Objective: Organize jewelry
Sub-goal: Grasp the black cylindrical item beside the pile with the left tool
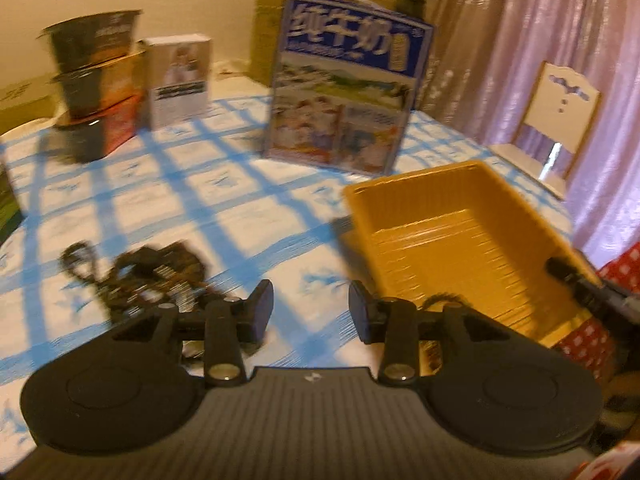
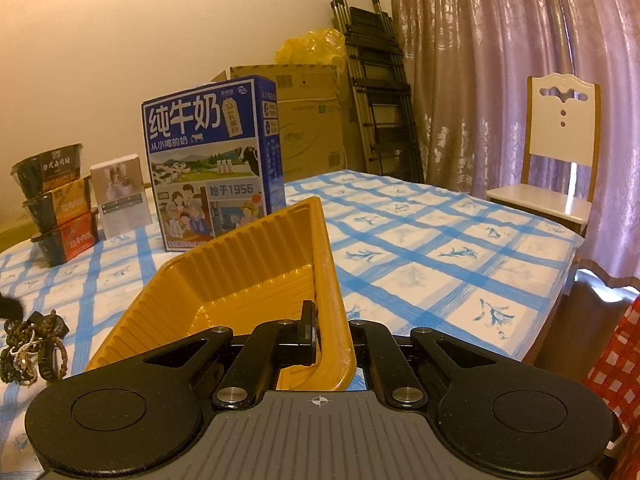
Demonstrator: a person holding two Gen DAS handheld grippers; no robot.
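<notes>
A pile of dark bead bracelets and chains (image 1: 140, 276) lies on the blue-checked tablecloth, just ahead and left of my left gripper (image 1: 310, 312), which is open and empty above the cloth. The pile also shows at the left edge of the right wrist view (image 2: 32, 348). A yellow plastic tray (image 1: 460, 240) sits to the right of the left gripper. My right gripper (image 2: 332, 336) is shut on the near right rim of the yellow tray (image 2: 248, 280); the tray looks empty. The right gripper's finger shows at the tray's edge in the left wrist view (image 1: 568, 276).
A blue milk carton box (image 2: 212, 160) stands behind the tray. Three stacked instant-noodle bowls (image 2: 56, 204) and a small white box (image 2: 122, 196) stand at the back left. A white chair (image 2: 556, 160) stands at the table's far right edge, before purple curtains.
</notes>
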